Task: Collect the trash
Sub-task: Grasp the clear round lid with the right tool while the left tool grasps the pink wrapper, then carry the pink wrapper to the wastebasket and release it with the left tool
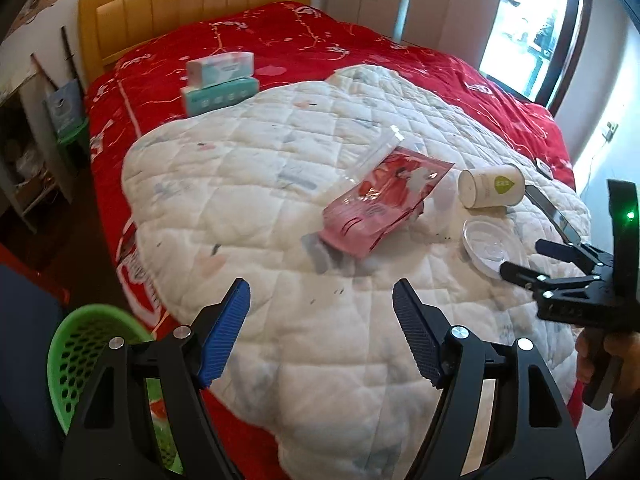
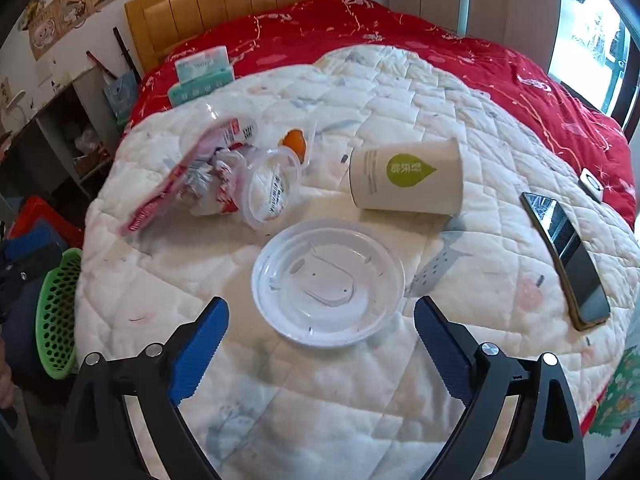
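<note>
- Your left gripper (image 1: 322,312) hung with its blue-padded jaws spread wide and nothing between them, above the near part of the white quilt (image 1: 280,184).
- Your right gripper (image 2: 320,336) was likewise spread wide and empty, with the clear plastic lid (image 2: 327,282) lying just ahead of its fingertips, untouched.
- From the left wrist view, your right gripper (image 1: 520,258) showed at the right edge of the bed, its tips at the lid's (image 1: 490,246) rim; contact could not be told.
- The white paper cup (image 2: 406,178) with a green drop logo lay on its side on the quilt, just beyond the lid toward the headboard (image 2: 240,4).
- A pink snack wrapper (image 1: 380,204) lay near the quilt's middle, left of the cup (image 1: 491,185), partly under a clear plastic sleeve.
- In the right wrist view that wrapper (image 2: 188,176) sat bunched against a clear plastic tub (image 2: 272,188), with something orange (image 2: 295,140) just behind; too blurred to name.
- A dark phone (image 2: 568,256) lay near the quilt's right edge, well apart from the trash.
- Two tissue packs (image 1: 220,82) were stacked on the red bedspread (image 1: 360,40), beyond the quilt's far left edge.
- A green perforated basket (image 1: 80,352) stood off the bed's near left corner, beside your left gripper.
</note>
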`<state>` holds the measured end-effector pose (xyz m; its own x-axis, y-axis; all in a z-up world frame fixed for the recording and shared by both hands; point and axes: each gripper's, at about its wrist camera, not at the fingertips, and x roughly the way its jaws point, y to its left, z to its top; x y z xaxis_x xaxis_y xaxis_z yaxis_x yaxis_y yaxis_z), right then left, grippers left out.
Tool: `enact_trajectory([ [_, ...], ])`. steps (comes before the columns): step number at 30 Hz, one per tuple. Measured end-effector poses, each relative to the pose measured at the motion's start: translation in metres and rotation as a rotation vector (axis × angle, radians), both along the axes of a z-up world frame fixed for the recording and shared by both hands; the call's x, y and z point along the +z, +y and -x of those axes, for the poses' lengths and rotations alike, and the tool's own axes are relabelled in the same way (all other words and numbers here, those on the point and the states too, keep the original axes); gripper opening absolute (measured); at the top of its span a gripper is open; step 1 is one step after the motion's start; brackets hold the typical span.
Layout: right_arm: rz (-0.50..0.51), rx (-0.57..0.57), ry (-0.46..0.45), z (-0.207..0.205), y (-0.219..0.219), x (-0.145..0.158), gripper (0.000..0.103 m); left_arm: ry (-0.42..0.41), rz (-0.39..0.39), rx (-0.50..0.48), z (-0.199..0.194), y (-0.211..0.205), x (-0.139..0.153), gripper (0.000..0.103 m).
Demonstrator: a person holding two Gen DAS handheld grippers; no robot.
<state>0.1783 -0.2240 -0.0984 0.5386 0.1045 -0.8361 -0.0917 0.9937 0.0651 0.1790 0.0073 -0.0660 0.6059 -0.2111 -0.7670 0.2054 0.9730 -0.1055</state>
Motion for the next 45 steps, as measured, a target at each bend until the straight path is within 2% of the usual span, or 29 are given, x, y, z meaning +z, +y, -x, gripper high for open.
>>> enact_trajectory([
  [7, 0.024, 0.013, 0.034, -0.016, 0.004, -0.016, 0.092, -0.004, -0.057, -0.063, -0.028, -0.031, -0.011, 0.072],
  [9, 0.018, 0.011, 0.037, -0.019, 0.003, -0.018, 0.092, -0.009, -0.085, -0.091, -0.036, -0.042, -0.013, 0.067],
  [13, 0.011, 0.006, 0.042, -0.023, 0.000, -0.020, 0.092, -0.027, -0.131, -0.150, -0.049, -0.062, -0.020, 0.067],
  [16, 0.003, 0.009, 0.054, -0.027, 0.000, -0.023, 0.092, -0.024, -0.171, -0.163, -0.059, -0.073, -0.029, 0.061],
  [19, 0.005, 0.010, 0.055, -0.029, 0.000, -0.024, 0.092, -0.015, -0.196, -0.170, -0.065, -0.078, -0.036, 0.048],
  [22, -0.006, 0.002, 0.049, -0.029, -0.002, -0.025, 0.091, -0.006, -0.176, -0.158, -0.070, -0.077, -0.038, 0.038],
  [24, -0.009, 0.000, 0.041, -0.027, -0.003, -0.024, 0.090, -0.018, -0.158, -0.147, -0.069, -0.074, -0.035, 0.025],
  [30, -0.019, 0.004, 0.019, -0.017, -0.002, -0.014, 0.089, -0.032, -0.100, -0.122, -0.059, -0.063, -0.023, 0.013],
  [37, -0.048, 0.029, -0.019, 0.005, 0.009, 0.007, 0.089, -0.024, -0.006, -0.105, -0.031, -0.040, -0.005, 0.009],
  [45, -0.080, 0.081, -0.058, 0.033, 0.035, 0.027, 0.089, -0.042, 0.037, -0.054, 0.005, -0.005, 0.011, 0.009],
])
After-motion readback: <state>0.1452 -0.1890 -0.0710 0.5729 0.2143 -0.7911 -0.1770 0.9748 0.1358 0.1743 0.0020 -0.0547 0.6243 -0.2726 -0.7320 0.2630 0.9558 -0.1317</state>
